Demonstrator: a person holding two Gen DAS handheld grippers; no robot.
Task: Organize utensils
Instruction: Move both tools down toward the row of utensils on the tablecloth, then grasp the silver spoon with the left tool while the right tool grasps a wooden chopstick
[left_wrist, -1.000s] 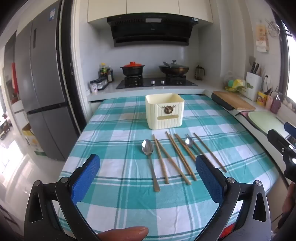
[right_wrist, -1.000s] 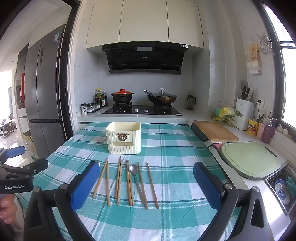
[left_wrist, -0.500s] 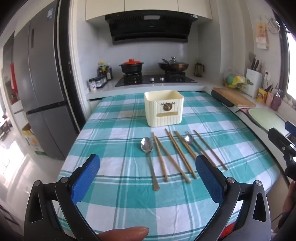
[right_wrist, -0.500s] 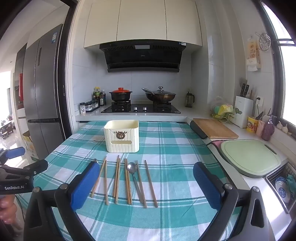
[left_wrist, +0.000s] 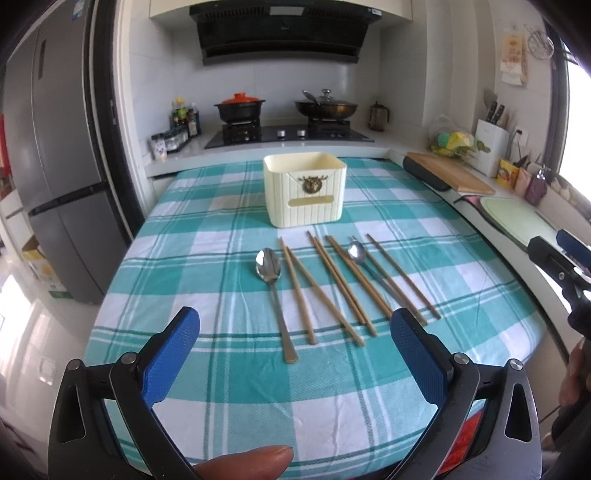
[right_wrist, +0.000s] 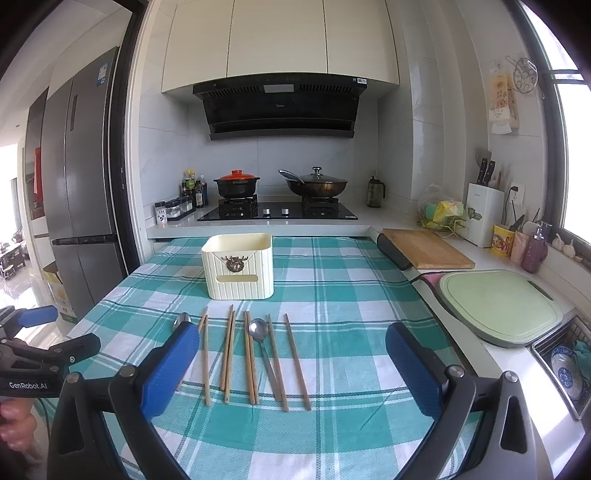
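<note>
A cream utensil box (left_wrist: 305, 188) stands on the teal checked tablecloth (left_wrist: 229, 280); it also shows in the right wrist view (right_wrist: 238, 266). In front of it lie several wooden chopsticks (left_wrist: 334, 284) and two metal spoons: one on the left (left_wrist: 271, 275), one among the chopsticks (left_wrist: 360, 254). The right wrist view shows the chopsticks (right_wrist: 251, 354) and a spoon (right_wrist: 260, 334). My left gripper (left_wrist: 294, 345) is open and empty, above the near table edge. My right gripper (right_wrist: 288, 356) is open and empty, near the chopsticks' handle ends.
Behind the table is a counter with a hob, a red-lidded pot (right_wrist: 236, 182) and a wok (right_wrist: 317, 186). A wooden board (right_wrist: 426, 249) and a green cutting board (right_wrist: 500, 304) lie at the right. A fridge (right_wrist: 79, 206) stands at the left.
Both grippers have tilted and shifted slightly; the box and utensils sit a bit lower in the right view. Nothing was picked up. Both stay open.
</note>
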